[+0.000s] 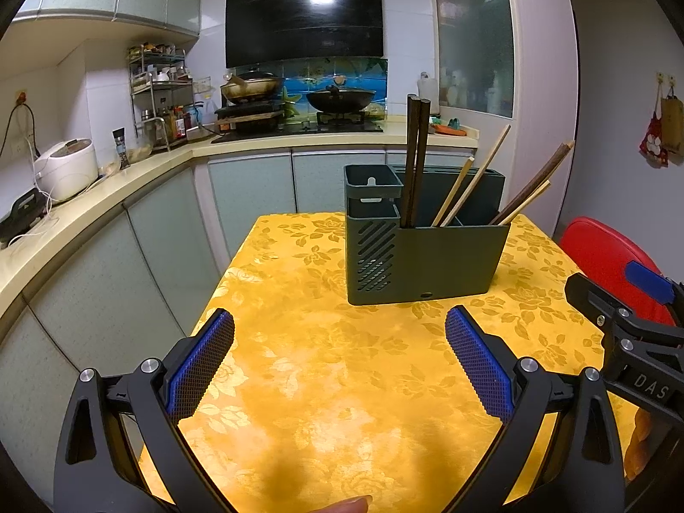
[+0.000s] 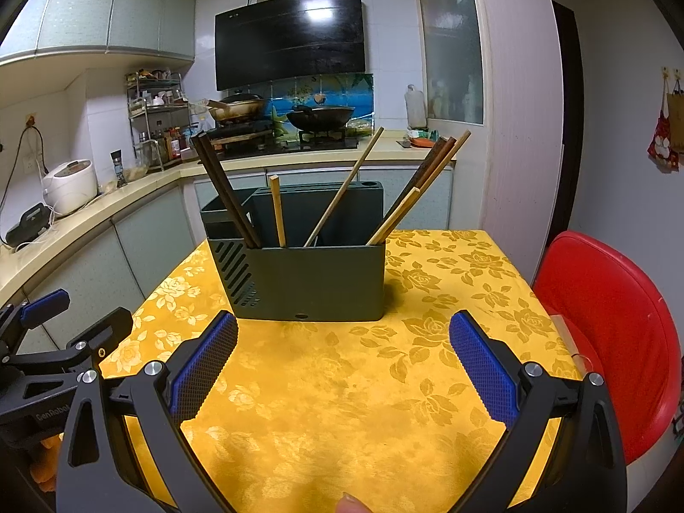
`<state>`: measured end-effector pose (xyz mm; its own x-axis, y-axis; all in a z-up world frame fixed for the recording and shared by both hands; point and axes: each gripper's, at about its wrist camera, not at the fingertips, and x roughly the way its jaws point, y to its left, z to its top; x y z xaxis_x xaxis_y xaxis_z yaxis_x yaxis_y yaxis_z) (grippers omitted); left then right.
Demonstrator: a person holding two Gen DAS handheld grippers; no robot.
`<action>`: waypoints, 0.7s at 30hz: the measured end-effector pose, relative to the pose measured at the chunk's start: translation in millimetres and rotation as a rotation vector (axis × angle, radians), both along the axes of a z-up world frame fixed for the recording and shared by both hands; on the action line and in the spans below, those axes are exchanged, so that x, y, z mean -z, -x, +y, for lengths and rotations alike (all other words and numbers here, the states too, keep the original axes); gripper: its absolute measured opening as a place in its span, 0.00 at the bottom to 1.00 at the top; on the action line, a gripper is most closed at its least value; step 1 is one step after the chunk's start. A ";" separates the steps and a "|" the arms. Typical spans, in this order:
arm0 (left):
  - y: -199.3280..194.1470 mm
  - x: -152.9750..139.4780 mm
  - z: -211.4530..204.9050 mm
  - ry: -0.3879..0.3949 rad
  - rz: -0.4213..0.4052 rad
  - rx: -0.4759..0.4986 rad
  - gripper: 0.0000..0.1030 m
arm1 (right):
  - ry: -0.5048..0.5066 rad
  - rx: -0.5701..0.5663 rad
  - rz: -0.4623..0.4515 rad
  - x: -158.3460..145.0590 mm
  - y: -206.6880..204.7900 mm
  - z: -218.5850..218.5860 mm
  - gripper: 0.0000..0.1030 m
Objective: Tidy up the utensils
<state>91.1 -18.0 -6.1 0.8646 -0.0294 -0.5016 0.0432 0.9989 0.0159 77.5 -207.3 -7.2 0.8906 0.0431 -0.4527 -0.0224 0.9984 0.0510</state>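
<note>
A dark green utensil holder [image 1: 427, 260] [image 2: 308, 278] stands on the table with the yellow floral cloth [image 1: 325, 376] [image 2: 342, 384]. Several chopsticks stick out of it: a dark pair [image 1: 415, 158] [image 2: 222, 188] at its left end, light wooden ones [image 1: 470, 179] [image 2: 342, 188] in the middle, and mixed dark and light ones [image 1: 534, 184] [image 2: 423, 184] leaning right. My left gripper [image 1: 340, 363] hovers open over the cloth, short of the holder, with nothing between its blue pads. My right gripper [image 2: 344, 367] is likewise open and empty; its side shows in the left wrist view [image 1: 632, 299].
A red plastic chair [image 2: 607, 333] [image 1: 607, 256] stands at the table's right edge. A kitchen counter [image 1: 107, 196] with a rice cooker [image 1: 66, 169], spice rack and stove with woks [image 1: 337, 100] runs along the left and back. A fingertip [image 2: 348, 502] shows at the bottom edge.
</note>
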 end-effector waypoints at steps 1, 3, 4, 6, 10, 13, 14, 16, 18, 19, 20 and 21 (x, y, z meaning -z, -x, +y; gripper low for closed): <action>0.3 0.3 1.7 0.001 0.000 -0.001 0.93 | 0.000 0.000 0.001 0.3 -0.4 -0.9 0.93; -0.2 -0.1 0.3 0.002 0.000 0.000 0.93 | 0.001 0.000 0.000 0.2 -0.4 -0.9 0.93; -0.2 -0.1 0.2 0.001 0.000 0.000 0.93 | 0.001 0.001 0.000 0.4 -0.3 -0.8 0.93; -0.2 0.0 2.2 0.005 0.000 -0.004 0.93 | 0.001 0.002 0.001 1.0 -1.5 -3.0 0.93; -0.1 -0.9 3.9 0.005 0.000 -0.009 0.93 | 0.000 0.004 0.005 1.8 -2.0 -4.5 0.93; -0.1 -0.8 4.1 0.006 0.001 -0.008 0.93 | 0.000 0.004 0.007 2.1 -3.0 -5.3 0.93; 0.1 -0.7 4.6 0.006 0.000 -0.008 0.93 | 0.001 0.003 0.007 2.3 -2.5 -5.2 0.93; -0.1 -0.8 4.1 0.005 0.000 -0.008 0.93 | 0.001 0.003 0.006 2.4 -2.9 -5.5 0.93; 0.0 -0.8 4.3 0.006 0.000 -0.007 0.93 | -0.001 0.003 0.007 2.0 -3.0 -4.9 0.93; 0.0 -0.8 4.1 0.005 0.000 -0.008 0.93 | -0.001 0.004 0.007 2.0 -3.1 -4.9 0.93; 0.4 -0.5 5.6 0.004 -0.001 -0.008 0.93 | 0.000 0.003 0.007 2.1 -3.1 -4.9 0.93; 0.0 -0.8 4.3 0.005 0.001 -0.007 0.93 | 0.000 0.003 0.008 2.1 -3.2 -5.0 0.93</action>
